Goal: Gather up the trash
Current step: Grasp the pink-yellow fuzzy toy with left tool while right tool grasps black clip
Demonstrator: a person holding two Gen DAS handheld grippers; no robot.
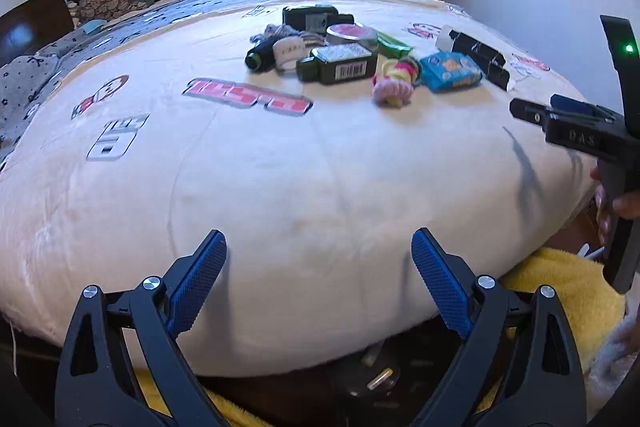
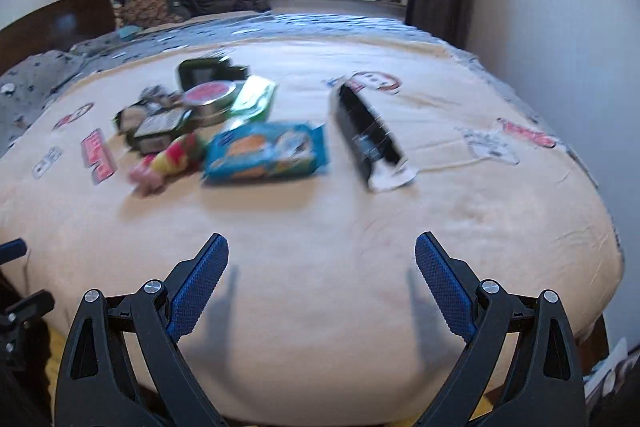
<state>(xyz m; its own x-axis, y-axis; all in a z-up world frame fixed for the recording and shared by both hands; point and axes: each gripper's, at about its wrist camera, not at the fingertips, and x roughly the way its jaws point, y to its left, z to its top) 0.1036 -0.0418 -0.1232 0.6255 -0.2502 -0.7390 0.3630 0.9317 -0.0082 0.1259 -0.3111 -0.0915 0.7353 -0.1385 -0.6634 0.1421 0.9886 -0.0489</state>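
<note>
Where the cream fleece blanket with red and grey cartoon prints covers the bed, a cluster of trash sits toward the far edge, well apart from both claws at the near edge. Largest in the pile is a long black carton with a white torn end, lying flat nearest the right edge of the bed. Just left of it rests a blue crinkled snack packet, and beside that a dark green flat bottle with a barcode label. Behind these sit a round metal tin with a red lid, a green wrapper and a dark green box at the far side of the cluster. A pink and yellow knotted bundle lies at the cluster's near side, touching the blue packet. The left claw has its blue-padded fingers spread wide and holds nothing. The right claw is likewise spread wide and empty, over the near edge of the bed.
</note>
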